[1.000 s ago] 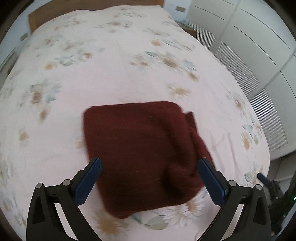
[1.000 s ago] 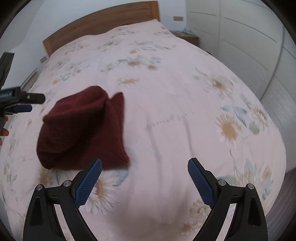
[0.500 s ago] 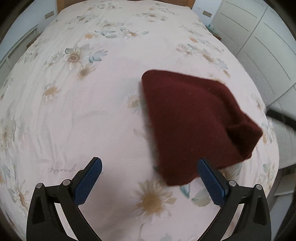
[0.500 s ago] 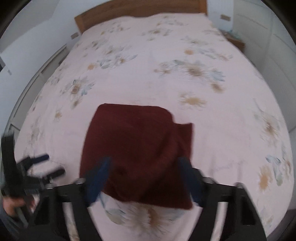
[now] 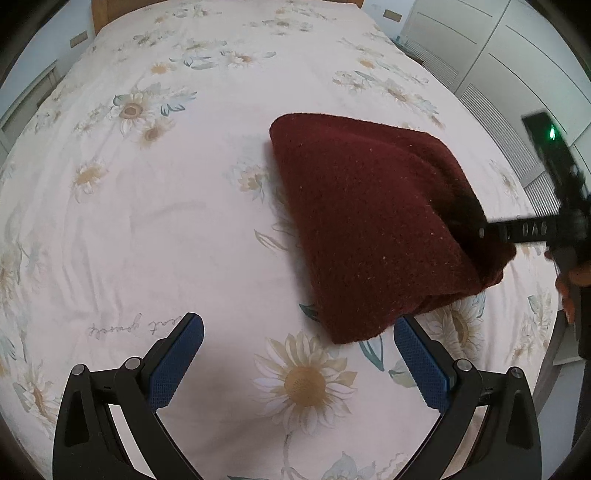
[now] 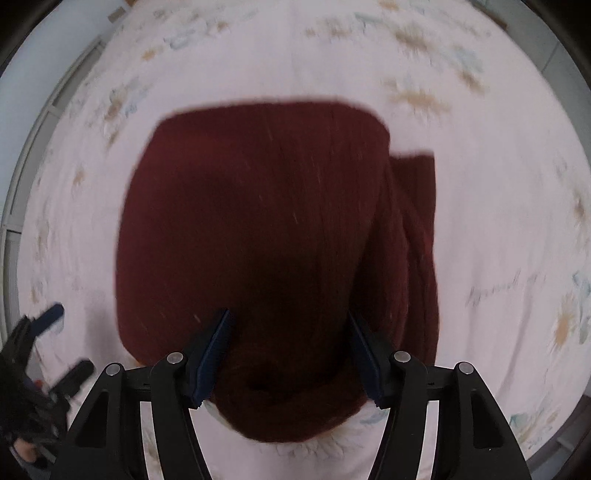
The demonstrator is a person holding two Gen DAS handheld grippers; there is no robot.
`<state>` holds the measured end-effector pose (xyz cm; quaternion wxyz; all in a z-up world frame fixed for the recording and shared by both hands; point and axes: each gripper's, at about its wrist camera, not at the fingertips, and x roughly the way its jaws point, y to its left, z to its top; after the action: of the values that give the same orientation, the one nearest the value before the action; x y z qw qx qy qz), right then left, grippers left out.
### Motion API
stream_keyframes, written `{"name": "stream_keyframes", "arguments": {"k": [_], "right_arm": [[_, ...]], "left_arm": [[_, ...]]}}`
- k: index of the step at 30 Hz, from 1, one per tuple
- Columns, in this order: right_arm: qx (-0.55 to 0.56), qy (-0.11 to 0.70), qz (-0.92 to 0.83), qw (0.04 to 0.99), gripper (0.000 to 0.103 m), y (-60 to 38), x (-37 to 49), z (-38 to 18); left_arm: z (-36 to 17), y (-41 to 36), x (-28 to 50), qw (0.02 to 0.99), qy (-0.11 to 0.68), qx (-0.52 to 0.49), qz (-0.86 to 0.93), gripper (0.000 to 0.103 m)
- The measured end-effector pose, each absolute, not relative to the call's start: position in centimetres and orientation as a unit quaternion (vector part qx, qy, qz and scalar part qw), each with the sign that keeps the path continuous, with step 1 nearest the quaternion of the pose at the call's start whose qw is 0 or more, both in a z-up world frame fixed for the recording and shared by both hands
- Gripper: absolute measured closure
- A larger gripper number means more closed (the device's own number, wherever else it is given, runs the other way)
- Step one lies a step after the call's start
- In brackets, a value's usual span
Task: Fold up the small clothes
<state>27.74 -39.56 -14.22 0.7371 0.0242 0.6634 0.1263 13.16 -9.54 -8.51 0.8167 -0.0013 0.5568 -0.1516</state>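
Observation:
A dark red knitted garment (image 5: 373, 225) lies folded in a thick stack on the flowered bedspread (image 5: 147, 206). My left gripper (image 5: 297, 350) is open and empty, held over the bed just left of and below the garment's near corner. My right gripper (image 6: 290, 349) is open, its blue fingers (image 6: 216, 345) straddling the near edge of the garment (image 6: 266, 221), low over it. The right gripper also shows in the left wrist view (image 5: 532, 229), reaching onto the garment's right edge. The right wrist view is blurred.
A wooden headboard (image 5: 99, 13) is at the far end of the bed. White wardrobe doors (image 5: 517, 55) stand along the right side. The bed's right edge runs close by the garment. The left gripper shows in the right wrist view (image 6: 48, 350) at lower left.
My right gripper has swung over and come down onto the garment's near edge, its fingers narrowing somewhat. My left gripper has drawn off to the garment's left. The garment lies where it was.

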Motion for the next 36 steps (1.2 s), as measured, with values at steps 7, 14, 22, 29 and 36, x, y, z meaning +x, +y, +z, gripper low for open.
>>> {"name": "stream_keyframes", "arguments": {"k": [7, 14, 22, 29, 36], "right_arm": [[0.095, 0.647, 0.155, 0.74, 0.071, -42.5, 26.2, -15.3], [0.099, 0.585, 0.138, 0.793, 0.077, -45.9, 24.6, -11.5], [0.13, 0.592, 0.105, 0.788, 0.079, -50.2, 22.2, -13.5], [0.179, 0.589, 0.115, 0.78, 0.069, -50.5, 21.8, -15.4], [0.146, 0.567, 0.112, 0.803, 0.03, -49.7, 22.4, -11.9]], "left_arm": [[-8.6, -10.1, 13.2, 0.814, 0.56, 0.0, -0.155, 0.001], [-7.7, -10.8, 13.4, 0.819, 0.551, 0.011, -0.16, 0.001], [-7.7, -12.4, 13.5, 0.816, 0.55, 0.015, -0.177, 0.001], [-9.3, -12.7, 14.1, 0.806, 0.566, 0.02, -0.171, 0.001], [-9.6, -12.9, 15.3, 0.803, 0.571, 0.019, -0.169, 0.001]]}}
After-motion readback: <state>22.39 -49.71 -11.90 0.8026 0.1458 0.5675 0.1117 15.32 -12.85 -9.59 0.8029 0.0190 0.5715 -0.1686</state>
